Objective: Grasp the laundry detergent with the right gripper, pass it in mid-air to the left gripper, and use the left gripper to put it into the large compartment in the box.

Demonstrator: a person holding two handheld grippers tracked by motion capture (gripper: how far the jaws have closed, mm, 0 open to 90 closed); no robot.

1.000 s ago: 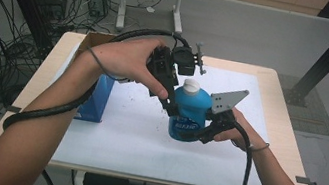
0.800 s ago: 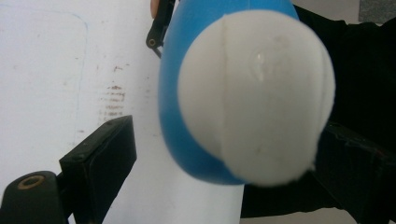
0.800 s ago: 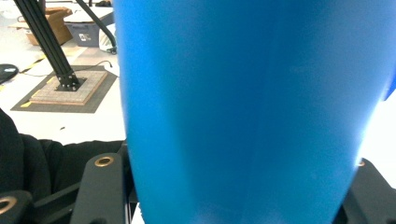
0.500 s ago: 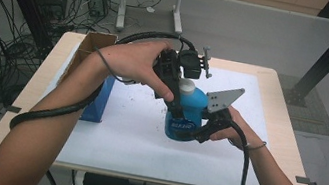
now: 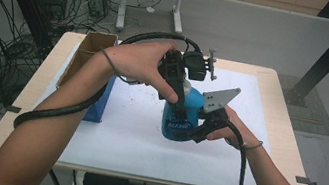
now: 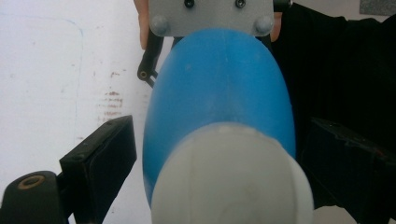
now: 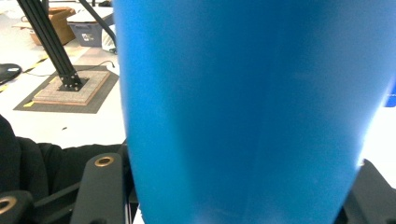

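Two grippers meet over the white-covered table [image 5: 109, 139]: right gripper [image 5: 192, 127] clamps the blue bottle [image 5: 181, 118], left gripper [image 5: 175, 92] spread around its cap.

A: Where is the bottle [image 5: 181, 118]?
B: On the sheet [image 5: 136, 128] mid-table [image 5: 278, 127], between the grippers: the left gripper [image 5: 178, 95] above its cap [image 6: 231, 179], the right gripper [image 5: 199, 131] at its right side.
A: And the box [image 5: 91, 50]?
B: Left of the bottle, at the table's left edge.

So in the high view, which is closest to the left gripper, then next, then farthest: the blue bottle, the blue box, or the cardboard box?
From the left gripper:
1. Blue bottle, right beneath it.
2. Blue box, on the table's left.
3. Cardboard box, far-left corner.
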